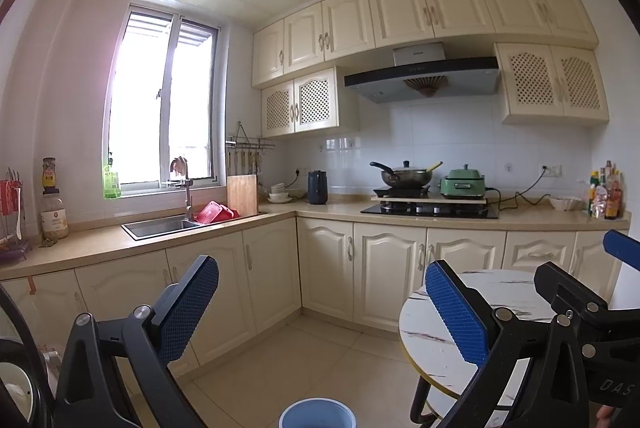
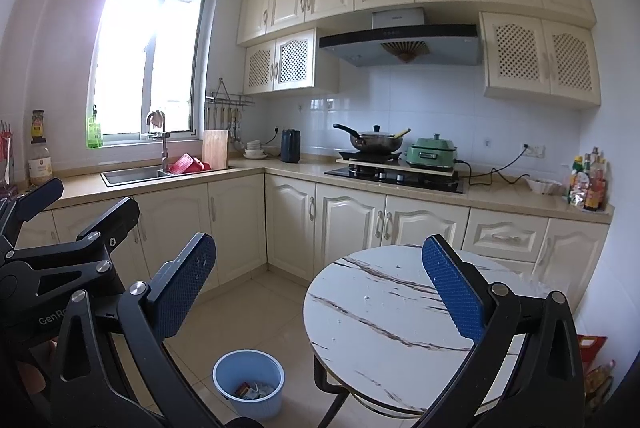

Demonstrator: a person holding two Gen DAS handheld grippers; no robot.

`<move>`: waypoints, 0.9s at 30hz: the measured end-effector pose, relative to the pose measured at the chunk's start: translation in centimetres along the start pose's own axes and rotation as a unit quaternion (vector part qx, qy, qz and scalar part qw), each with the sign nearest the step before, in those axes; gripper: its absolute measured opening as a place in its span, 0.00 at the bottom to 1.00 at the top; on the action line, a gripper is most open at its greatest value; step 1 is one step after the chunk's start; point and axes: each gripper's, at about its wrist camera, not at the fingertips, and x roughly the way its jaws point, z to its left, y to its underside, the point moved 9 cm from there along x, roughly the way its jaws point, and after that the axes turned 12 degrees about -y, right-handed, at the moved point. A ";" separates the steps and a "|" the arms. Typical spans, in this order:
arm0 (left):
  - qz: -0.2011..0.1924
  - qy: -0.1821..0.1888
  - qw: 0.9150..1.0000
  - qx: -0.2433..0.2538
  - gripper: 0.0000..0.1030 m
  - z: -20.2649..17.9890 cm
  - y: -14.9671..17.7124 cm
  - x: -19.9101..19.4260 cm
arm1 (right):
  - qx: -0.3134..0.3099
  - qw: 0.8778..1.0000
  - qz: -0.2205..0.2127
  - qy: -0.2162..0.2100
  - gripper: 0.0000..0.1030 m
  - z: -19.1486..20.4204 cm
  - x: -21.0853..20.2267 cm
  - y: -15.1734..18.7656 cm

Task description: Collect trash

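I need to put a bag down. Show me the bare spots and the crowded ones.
Free: the round marble table top, and the counter between stove and white bowl. Crowded: the bottles in the far right corner and the sink end with its red rack.

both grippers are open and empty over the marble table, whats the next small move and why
Probably tilt both cameras down to search. The round table shows only tiny specks, the blue bin already holds scraps, and the left gripper and right gripper grip nothing.
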 end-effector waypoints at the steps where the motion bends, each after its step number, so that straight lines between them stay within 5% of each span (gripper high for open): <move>1: 0.000 0.000 1.000 0.000 0.99 0.2 0.1 0.0 | 0.000 1.000 0.001 0.000 1.00 0.0 0.0 0.0; 27: 0.001 0.002 1.000 0.004 0.99 1.3 -2.1 1.3 | 0.002 1.000 0.004 0.000 1.00 -0.3 -0.2 0.2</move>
